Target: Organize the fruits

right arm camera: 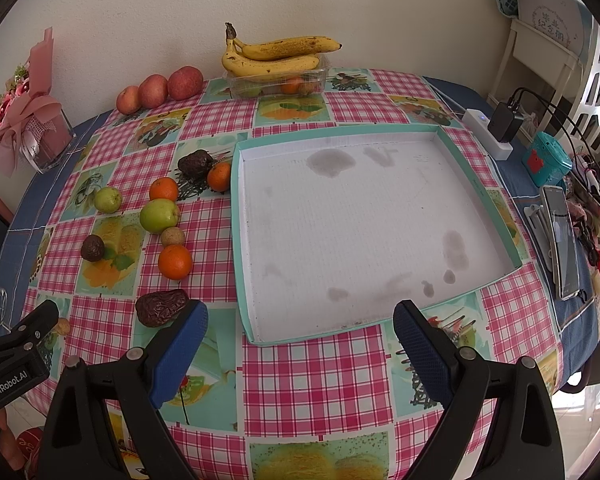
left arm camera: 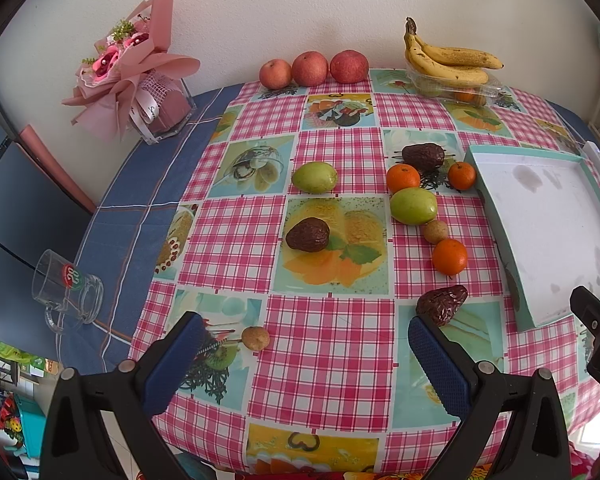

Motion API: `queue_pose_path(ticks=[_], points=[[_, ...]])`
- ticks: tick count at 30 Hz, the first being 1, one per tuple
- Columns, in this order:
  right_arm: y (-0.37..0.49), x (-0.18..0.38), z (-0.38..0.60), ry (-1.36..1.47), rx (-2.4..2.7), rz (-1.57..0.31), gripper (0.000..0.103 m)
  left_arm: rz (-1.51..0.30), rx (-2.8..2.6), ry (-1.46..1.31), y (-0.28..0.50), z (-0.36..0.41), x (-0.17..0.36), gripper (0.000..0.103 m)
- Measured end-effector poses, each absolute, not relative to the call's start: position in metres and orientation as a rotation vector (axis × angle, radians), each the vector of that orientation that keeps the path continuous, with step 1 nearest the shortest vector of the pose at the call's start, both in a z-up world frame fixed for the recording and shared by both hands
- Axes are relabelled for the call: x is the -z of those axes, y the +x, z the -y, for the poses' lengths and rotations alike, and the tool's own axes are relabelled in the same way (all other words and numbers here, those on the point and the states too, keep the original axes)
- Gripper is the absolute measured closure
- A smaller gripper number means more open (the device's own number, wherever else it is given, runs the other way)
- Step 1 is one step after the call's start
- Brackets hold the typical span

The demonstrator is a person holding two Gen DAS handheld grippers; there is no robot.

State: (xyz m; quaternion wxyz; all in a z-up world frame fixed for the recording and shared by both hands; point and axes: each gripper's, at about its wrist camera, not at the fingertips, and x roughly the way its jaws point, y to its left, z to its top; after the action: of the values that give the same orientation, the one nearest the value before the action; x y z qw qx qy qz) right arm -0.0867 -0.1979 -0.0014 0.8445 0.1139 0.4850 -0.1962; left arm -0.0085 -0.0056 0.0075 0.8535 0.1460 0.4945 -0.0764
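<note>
Place: home dining corner.
Signs: table wore a fruit-print oilcloth (left arm camera: 332, 364); bouquet (left arm camera: 128, 64), mug (left arm camera: 66, 294), phone (right arm camera: 563, 240) and charger (right arm camera: 505, 122) stood about.

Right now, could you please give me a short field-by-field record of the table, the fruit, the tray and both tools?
surface: round table with pink checked oilcloth
tray: shallow white cardboard tray with teal rim, holds no fruit, stained
loose fruit: three orange mandarins, two green apples, three wrinkled dark fruits, two small brown round fruits
back row: three red apples; spotted yellow bananas on a clear plastic punnet
left tool: open, holds nothing
right tool: open, holds nothing
</note>
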Motion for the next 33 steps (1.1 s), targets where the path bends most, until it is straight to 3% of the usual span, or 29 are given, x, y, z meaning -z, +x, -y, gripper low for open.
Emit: queue_pose_path(ticks=[26,33], points=[[-0.023,0.019,0.156,0.232,0.181,-1.082,0.009,-1.182,0.092,0.094,0.047,-0.064,0.006,0.000],[0.000,0.042,0.141,0.241,0.124,-1.184,0.009,-1.252,0.082,0.055,0.053,-0.078,0.031,0.002]])
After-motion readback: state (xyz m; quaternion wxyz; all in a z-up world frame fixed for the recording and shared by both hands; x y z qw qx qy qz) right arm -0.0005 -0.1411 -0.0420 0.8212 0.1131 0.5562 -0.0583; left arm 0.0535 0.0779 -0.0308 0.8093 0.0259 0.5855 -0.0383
